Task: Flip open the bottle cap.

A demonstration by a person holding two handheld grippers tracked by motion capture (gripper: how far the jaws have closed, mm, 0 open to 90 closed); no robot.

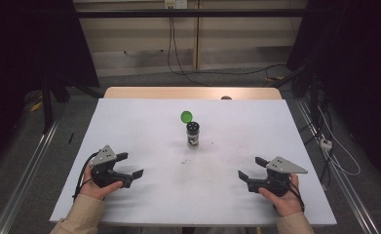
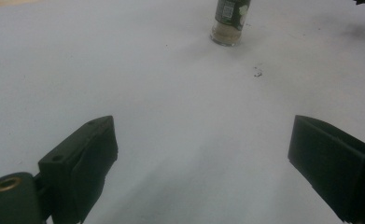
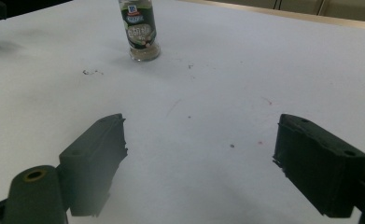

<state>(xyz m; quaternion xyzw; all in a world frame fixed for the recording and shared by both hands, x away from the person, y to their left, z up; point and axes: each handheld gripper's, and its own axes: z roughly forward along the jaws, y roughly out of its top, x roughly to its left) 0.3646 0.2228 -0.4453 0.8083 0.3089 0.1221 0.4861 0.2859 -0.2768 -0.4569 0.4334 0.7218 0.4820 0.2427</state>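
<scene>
A small spice jar (image 1: 193, 134) stands upright near the middle of the white table (image 1: 144, 122), its green flip lid (image 1: 186, 116) swung open above a black shaker top. Its lower part appears in the left gripper view (image 2: 228, 22), and its labelled body in the right gripper view (image 3: 140, 30). My left gripper (image 1: 130, 165) rests low at the front left, jaws wide open and empty, pointing right. My right gripper (image 1: 251, 167) sits at the front right, also open and empty, pointing left. The jar stands well beyond both.
Small dark specks (image 1: 185, 161) mark the table in front of the jar. A wooden edge (image 1: 193, 92) runs along the table's far side. Cables (image 1: 334, 151) and a metal rail (image 1: 27, 165) lie on the floor around it.
</scene>
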